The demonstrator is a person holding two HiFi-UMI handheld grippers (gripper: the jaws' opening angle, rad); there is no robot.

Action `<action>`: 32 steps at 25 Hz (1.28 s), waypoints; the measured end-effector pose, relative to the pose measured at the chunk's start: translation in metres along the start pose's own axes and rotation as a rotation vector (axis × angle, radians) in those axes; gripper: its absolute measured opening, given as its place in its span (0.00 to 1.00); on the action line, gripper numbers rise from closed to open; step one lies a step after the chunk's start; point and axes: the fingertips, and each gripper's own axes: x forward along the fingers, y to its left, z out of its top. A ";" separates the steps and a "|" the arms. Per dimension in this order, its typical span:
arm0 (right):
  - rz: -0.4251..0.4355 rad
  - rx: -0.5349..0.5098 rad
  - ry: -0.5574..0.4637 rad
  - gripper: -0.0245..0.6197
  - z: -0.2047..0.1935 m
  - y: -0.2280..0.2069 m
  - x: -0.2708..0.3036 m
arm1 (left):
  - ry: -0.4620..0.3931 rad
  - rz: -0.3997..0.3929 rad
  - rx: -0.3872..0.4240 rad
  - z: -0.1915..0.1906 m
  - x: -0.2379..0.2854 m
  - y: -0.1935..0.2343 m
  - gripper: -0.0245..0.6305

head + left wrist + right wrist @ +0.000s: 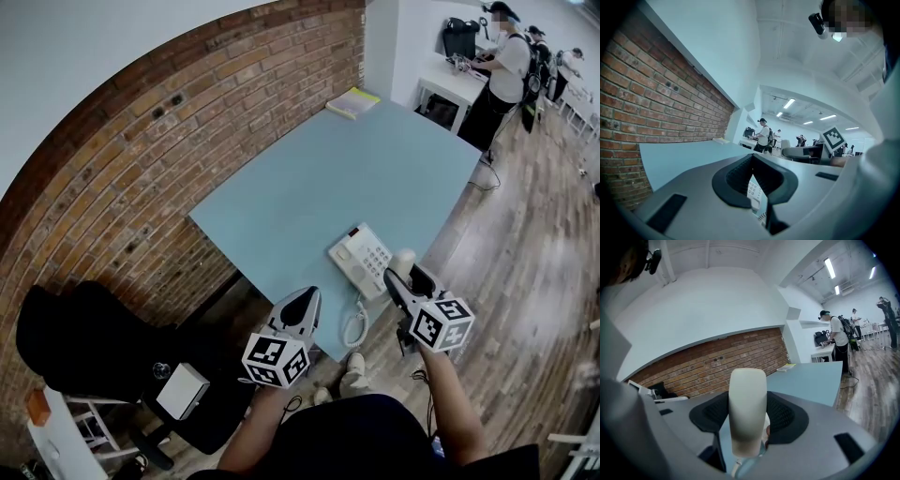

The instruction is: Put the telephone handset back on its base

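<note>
The white telephone base (359,260) with its keypad sits near the front edge of the light blue table (328,178). My right gripper (406,277) is just to the right of the base, shut on the white handset (404,262). In the right gripper view the handset (747,418) stands upright between the black pads (783,416). The coiled cord (354,324) hangs off the table's front edge. My left gripper (305,302) is below the table's front corner, left of the base, shut on nothing. Through a slit under its tips I glimpse the base (754,190).
A yellow book (352,102) lies at the table's far corner. A brick wall (141,169) runs along the left. A black chair (84,347) and a white box (183,391) stand at the lower left. People (506,66) work at a white desk far right, across the wooden floor (534,244).
</note>
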 end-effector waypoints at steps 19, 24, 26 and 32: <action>0.026 -0.034 0.135 0.43 -0.029 -0.043 0.063 | 0.024 0.071 -0.015 -0.006 0.044 0.018 0.05; 0.036 -0.066 0.183 0.43 -0.040 -0.054 0.078 | 0.022 0.090 -0.012 -0.003 0.055 0.021 0.05; 0.041 -0.073 0.205 0.43 -0.046 -0.056 0.084 | 0.024 0.101 -0.014 -0.004 0.057 0.023 0.05; 0.067 -0.113 0.264 0.43 -0.062 -0.059 0.103 | 0.032 0.137 -0.016 -0.007 0.063 0.031 0.05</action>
